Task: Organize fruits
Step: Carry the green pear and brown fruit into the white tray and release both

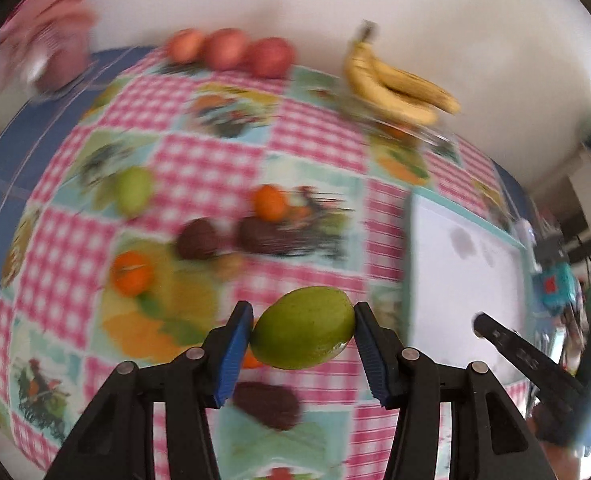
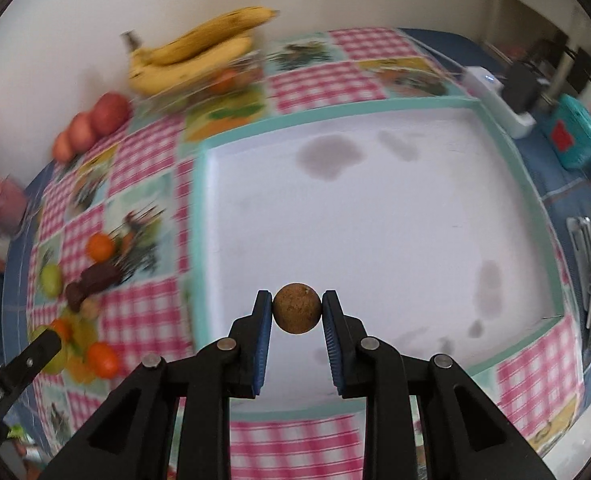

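My left gripper (image 1: 302, 316) is shut on a green oval fruit (image 1: 303, 334), lifted above the checked tablecloth (image 1: 199, 168). My right gripper (image 2: 297, 300) is shut on a small brown round fruit (image 2: 297, 310) over the near part of a white tray with a teal rim (image 2: 199, 208). The tray (image 1: 411, 248) holds no fruit. On the cloth lie another green fruit (image 1: 133, 190), two oranges (image 1: 269, 202) (image 1: 131, 278) and dark brown fruits (image 1: 197, 238) (image 1: 265, 404). A finger of the right gripper (image 1: 507, 342) shows beside the tray.
Three reddish apples (image 1: 227, 50) and a bunch of bananas (image 1: 395, 88) on a glass dish sit along the far wall. A teal box (image 2: 575, 136) and a white device (image 2: 491, 88) lie beyond the tray. The left gripper's finger (image 2: 27, 360) shows at the lower left.
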